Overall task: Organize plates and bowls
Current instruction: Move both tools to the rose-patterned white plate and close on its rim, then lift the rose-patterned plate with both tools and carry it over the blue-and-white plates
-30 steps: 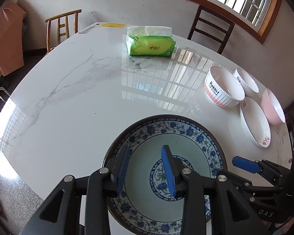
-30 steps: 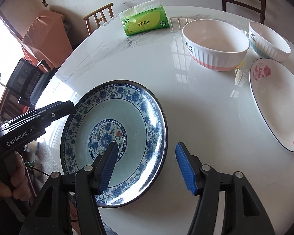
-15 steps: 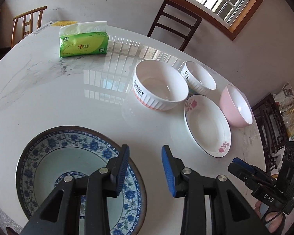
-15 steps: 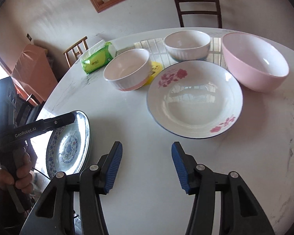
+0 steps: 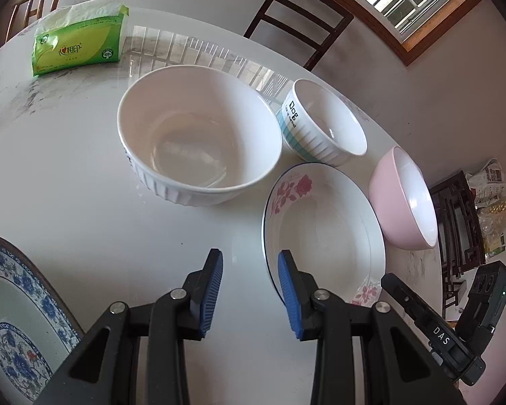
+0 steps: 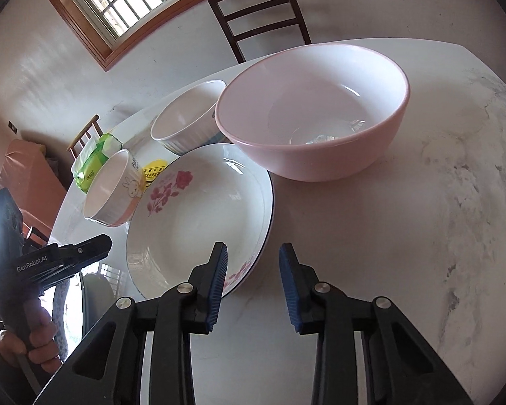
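"Dog" on small bowl (image 5: 320,125); "DAS", "GenRobot.AI" on gripper bodies.

The blue-patterned plate (image 5: 13,320) is cut off by the left wrist view's left edge.

A green tissue pack (image 5: 79,45) lies on the marble table (image 5: 67,182) near two chairs.
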Available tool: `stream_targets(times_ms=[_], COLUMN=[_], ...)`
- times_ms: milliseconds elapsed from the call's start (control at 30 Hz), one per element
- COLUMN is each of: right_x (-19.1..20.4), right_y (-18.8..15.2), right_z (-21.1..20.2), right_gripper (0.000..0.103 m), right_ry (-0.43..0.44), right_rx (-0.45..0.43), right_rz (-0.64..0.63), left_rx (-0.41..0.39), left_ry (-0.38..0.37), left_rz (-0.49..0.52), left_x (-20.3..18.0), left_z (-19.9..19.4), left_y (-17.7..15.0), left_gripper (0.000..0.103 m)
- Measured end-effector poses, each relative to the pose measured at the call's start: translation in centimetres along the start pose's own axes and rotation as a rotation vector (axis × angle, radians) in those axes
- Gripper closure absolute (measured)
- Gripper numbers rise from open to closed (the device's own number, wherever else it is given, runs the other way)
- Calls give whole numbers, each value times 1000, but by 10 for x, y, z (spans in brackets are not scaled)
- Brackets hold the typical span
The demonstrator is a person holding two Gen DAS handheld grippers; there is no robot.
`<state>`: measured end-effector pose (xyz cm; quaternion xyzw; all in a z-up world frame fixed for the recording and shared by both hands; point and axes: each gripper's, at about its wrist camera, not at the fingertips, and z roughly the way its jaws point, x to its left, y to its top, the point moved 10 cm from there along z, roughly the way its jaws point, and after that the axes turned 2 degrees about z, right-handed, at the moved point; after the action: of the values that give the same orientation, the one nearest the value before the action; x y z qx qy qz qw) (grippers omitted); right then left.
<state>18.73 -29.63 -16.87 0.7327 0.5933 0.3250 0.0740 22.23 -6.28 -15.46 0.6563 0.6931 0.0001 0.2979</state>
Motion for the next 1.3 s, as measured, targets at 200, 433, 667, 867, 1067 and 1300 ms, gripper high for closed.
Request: stream_targets(times_ms=[200, 433, 667, 867, 1067, 1300], right_x=[-8, -7, 0, 3, 2, 8], right_y=[14, 26, 32, 25, 9, -20], right_z=[26, 44, 52, 48, 39, 23], right_gripper=[81, 81, 89, 89, 90, 90], right_ry=[4, -7, 3, 7, 17, 22], right_rx=[18, 20, 14, 22, 24, 28], right_rz=[11, -19, -44, -42, -21, -13], left_rx=[-4, 12, -15, -13, 8, 16], left_ry=[29, 43, 54, 65, 59, 57], left_rz=[1, -8, 27, 99, 108, 142], left_x=[-1, 1, -3, -14, -13, -8], left_z=[18, 38, 42, 46, 38, 18], left_y=[11, 16, 26, 22, 6, -29], left_gripper=[69, 69, 69, 84, 84, 84])
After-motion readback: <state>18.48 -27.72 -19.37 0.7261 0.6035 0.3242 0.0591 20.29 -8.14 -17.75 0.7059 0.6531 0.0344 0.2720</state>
